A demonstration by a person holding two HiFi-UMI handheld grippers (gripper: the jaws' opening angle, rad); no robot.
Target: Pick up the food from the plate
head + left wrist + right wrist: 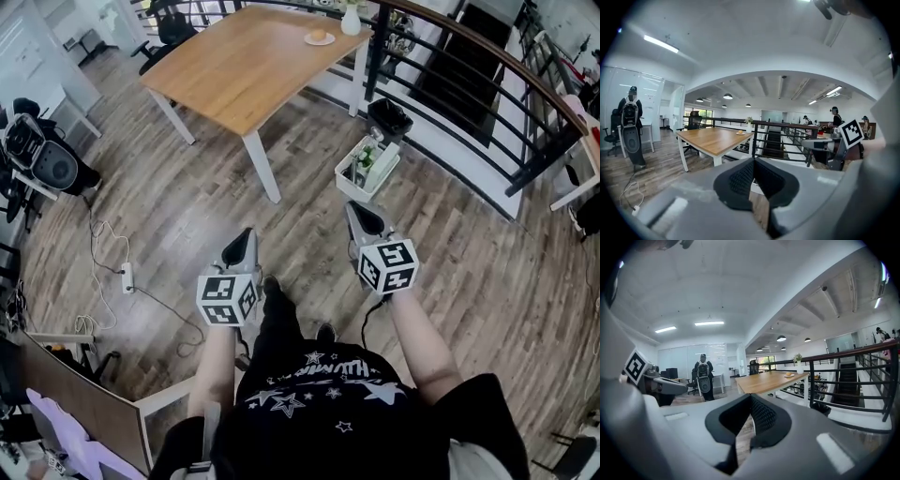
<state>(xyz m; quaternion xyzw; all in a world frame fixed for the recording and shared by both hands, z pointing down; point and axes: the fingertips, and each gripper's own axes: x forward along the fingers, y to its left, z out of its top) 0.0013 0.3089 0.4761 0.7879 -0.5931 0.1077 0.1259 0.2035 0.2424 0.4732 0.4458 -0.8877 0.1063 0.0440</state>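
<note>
A small white plate (319, 38) with a round golden piece of food (319, 34) lies near the far corner of the wooden table (246, 66), beside a white vase (351, 19). I stand well back from the table over the wood floor. My left gripper (247, 233) and right gripper (353, 208) are held side by side at waist height, pointing toward the table, both shut and empty. The plate (739, 133) is far ahead in the left gripper view, beyond the closed left gripper (752, 161). The right gripper view has the plate (789, 375) far past the closed right gripper (750, 397).
A white crate of bottles (366, 167) and a black bin (389, 117) stand on the floor by the table's right leg. A dark metal railing (487, 103) curves along the right. A power strip with cable (127, 277) lies left. A person (703, 376) stands far off.
</note>
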